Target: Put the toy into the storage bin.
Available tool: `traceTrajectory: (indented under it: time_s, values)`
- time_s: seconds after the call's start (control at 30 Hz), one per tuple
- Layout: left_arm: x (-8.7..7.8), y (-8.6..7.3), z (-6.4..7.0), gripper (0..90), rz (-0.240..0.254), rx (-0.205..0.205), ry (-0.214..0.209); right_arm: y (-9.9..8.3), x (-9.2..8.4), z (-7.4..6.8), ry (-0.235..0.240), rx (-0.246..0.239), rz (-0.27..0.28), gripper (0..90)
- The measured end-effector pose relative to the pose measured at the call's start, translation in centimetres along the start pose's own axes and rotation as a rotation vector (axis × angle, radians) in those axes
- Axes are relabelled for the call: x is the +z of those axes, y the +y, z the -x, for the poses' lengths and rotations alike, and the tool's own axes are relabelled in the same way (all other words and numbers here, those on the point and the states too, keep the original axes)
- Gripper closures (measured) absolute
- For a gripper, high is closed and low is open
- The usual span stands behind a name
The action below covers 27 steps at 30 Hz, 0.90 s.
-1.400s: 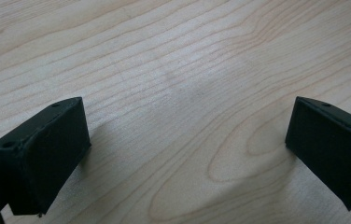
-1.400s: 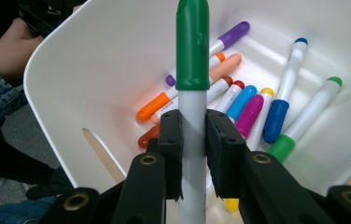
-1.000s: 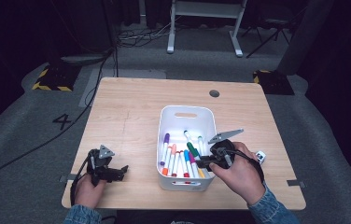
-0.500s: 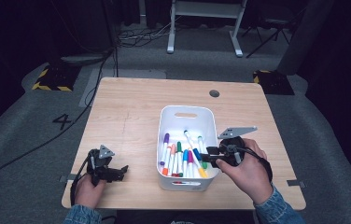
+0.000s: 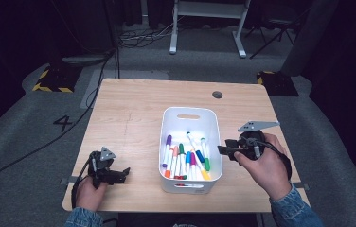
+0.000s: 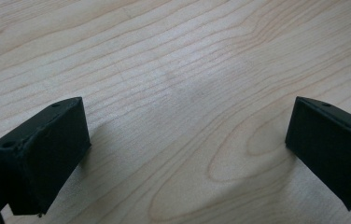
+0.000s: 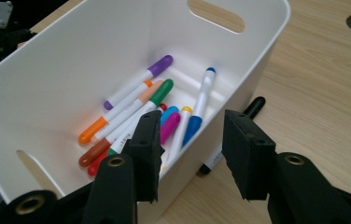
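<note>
The right gripper (image 7: 190, 154), jaws just opened and empty, hangs at the white bin's (image 5: 166, 137) rim, markers (image 7: 131, 112) just ahead inside. The left gripper (image 6: 183, 154) rests wide apart on the counter (image 5: 129, 109).

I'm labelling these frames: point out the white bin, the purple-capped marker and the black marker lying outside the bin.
white bin (image 5: 190, 111): high view, far rim.
purple-capped marker (image 7: 160, 66): right gripper view, its cap.
black marker (image 7: 255, 107): right gripper view, black end.

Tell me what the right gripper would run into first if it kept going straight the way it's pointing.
Most likely the near wall of the white bin: the right gripper has open, empty jaws straddling the rim. A black marker lies on the table just outside that wall, so depending on height it might be met first.
</note>
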<state>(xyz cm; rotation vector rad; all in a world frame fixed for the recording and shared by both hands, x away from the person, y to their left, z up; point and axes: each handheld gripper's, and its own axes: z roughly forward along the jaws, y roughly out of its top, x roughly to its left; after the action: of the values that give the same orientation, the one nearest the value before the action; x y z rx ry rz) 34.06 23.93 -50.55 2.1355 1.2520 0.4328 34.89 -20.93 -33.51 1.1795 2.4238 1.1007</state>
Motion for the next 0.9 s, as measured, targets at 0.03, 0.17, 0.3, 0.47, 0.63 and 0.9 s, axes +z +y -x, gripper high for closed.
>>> traceTrajectory:
  time_s: [0.03, 0.17, 0.3, 0.47, 0.63, 0.9]
  values:
    - [0.0, 0.0, 0.0, 0.0, 0.001, 0.001, 0.004, 0.0, 0.0, 0.4, -0.009, 0.013, 0.000, 58.0]
    - [0.0, 0.0, 0.0, 0.0, 0.001, 0.001, 0.002, -0.3, 0.0, 1.8, -0.030, 0.036, 0.000, 57.6]
    - [0.0, 0.0, 0.0, 0.0, 0.001, 0.002, 0.004, -0.5, 0.5, 3.1, -0.043, 0.042, -0.005, 57.1]
    - [0.0, 0.0, 0.0, 0.0, 0.001, 0.000, 0.002, -0.9, 1.7, 4.8, -0.040, 0.054, -0.009, 55.2]
    - [0.0, 0.0, 0.0, 0.0, 0.001, 0.001, 0.004, -1.4, 3.8, 6.7, -0.017, 0.070, -0.023, 53.1]
    - [0.0, 0.0, 0.0, 0.0, 0.001, 0.000, 0.001, -2.5, 7.5, 8.6, 0.001, 0.091, -0.050, 50.8]
